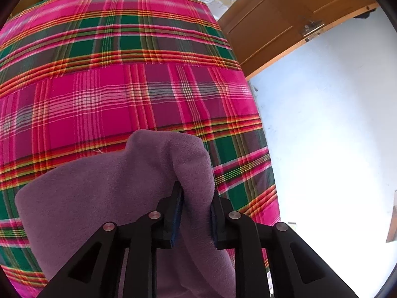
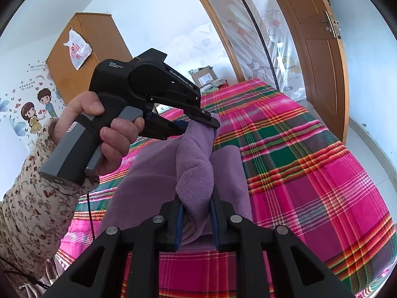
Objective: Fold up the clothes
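A purple fleece garment [image 1: 99, 198] is held up over a bed with a pink and green plaid cover [image 1: 124, 87]. My left gripper [image 1: 196, 198] is shut on a bunched fold of the fleece, which drapes down to the left. In the right wrist view my right gripper [image 2: 196, 206] is shut on another thick fold of the same purple fleece garment [image 2: 196, 168]. The left gripper [image 2: 198, 124], held by a hand [image 2: 106, 134] in a floral sleeve, pinches the fleece's upper corner just above and beyond the right one.
The plaid bed cover [image 2: 310, 161] fills the space below both grippers. A wooden door [image 2: 315, 37] and white wall stand to the right, a wooden wardrobe [image 2: 94, 39] with a plastic bag at the back left. Boxes [image 2: 204, 77] lie past the bed's far end.
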A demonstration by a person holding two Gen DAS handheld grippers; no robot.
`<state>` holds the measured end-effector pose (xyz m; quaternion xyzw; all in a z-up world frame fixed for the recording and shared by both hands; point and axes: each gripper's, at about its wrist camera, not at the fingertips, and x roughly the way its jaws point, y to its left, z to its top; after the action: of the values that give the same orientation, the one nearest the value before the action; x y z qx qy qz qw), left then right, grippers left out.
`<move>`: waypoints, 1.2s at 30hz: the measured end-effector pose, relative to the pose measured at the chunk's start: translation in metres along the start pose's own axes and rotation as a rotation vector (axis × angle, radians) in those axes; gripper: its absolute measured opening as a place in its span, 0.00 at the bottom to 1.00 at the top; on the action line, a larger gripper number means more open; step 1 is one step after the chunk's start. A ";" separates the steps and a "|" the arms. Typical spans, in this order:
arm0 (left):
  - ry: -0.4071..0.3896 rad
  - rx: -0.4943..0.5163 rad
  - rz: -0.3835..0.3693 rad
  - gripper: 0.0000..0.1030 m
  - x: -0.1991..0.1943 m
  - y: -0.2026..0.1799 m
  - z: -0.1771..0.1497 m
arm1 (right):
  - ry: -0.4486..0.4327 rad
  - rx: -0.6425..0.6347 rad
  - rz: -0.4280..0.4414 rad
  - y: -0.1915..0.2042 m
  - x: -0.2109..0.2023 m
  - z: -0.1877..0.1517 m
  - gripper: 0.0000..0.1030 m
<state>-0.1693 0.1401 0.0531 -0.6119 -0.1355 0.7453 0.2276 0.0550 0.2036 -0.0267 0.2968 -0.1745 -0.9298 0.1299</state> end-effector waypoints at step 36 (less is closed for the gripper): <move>-0.235 0.004 -0.078 0.39 -0.084 0.098 -0.101 | 0.094 0.051 -0.073 -0.037 -0.029 -0.019 0.35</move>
<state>-0.0751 0.0058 0.0561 -0.5144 -0.1833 0.8026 0.2401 0.0840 0.2425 -0.0415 0.3496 -0.1811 -0.9142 0.0963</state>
